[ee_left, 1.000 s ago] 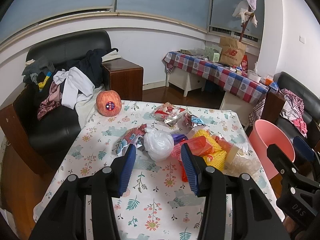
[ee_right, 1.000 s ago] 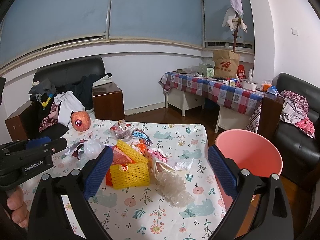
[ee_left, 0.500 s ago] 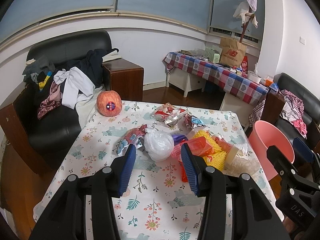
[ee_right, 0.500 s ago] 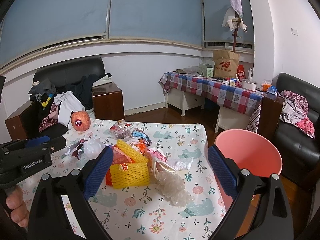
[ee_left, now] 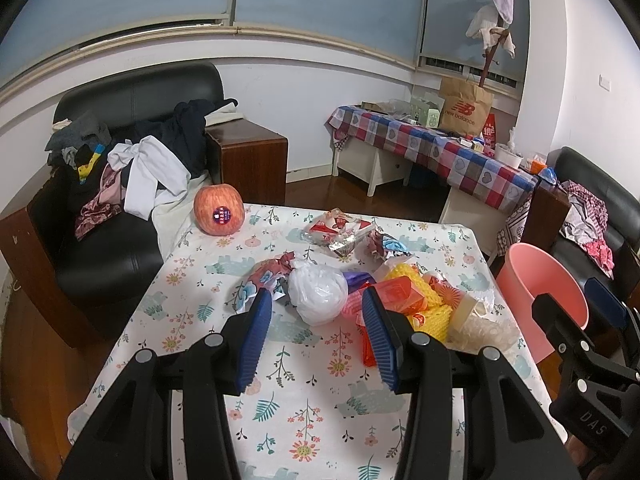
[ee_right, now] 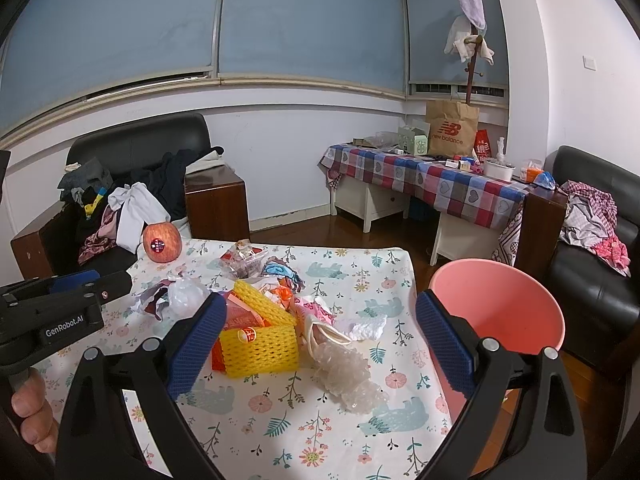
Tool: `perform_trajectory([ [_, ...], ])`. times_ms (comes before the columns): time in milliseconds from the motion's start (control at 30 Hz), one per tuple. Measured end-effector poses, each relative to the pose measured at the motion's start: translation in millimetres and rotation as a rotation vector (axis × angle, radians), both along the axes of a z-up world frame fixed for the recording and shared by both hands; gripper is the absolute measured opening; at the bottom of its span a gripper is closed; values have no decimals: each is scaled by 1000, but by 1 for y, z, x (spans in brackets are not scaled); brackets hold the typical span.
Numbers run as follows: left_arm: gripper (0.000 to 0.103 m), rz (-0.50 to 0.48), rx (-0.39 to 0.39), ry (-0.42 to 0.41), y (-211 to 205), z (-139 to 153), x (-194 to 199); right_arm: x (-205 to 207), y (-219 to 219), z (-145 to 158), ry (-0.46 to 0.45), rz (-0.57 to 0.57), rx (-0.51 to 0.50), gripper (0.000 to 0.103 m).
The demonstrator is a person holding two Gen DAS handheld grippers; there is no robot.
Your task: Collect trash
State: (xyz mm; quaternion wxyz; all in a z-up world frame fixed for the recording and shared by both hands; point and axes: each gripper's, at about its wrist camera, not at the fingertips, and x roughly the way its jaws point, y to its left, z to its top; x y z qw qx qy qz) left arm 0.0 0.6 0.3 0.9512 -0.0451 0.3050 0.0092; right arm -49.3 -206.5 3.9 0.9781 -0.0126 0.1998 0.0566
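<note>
Left wrist view has the left tool (ee_left: 316, 330) open and empty above the table (ee_left: 304, 424), framing a white plastic wad (ee_left: 318, 294) in the trash heap, with an apple (ee_left: 219, 215) behind; a careless sweep could, I judge, knock the apple off the edge. Right wrist view shows the right tool (ee_right: 320, 338) spread wide, holding nothing, over a yellow foam net (ee_right: 262, 346) and a clear crinkled wrapper (ee_right: 348, 372), and alone reveals the pink bin (ee_right: 496, 308)'s empty inside beside the table; light wrappers may slip and miss it.
</note>
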Motion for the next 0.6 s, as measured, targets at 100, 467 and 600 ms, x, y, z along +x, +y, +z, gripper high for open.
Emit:
perform_trajectory([
  [100,47,0,-1,-1,0,0,0,1,0,0,-1,0,0,96],
  [467,47,0,-3,-3,0,0,0,-3,0,3,-9,5,3,96],
  [600,47,0,-3,-2,0,0,0,-3,0,3,-8,5,3,96],
])
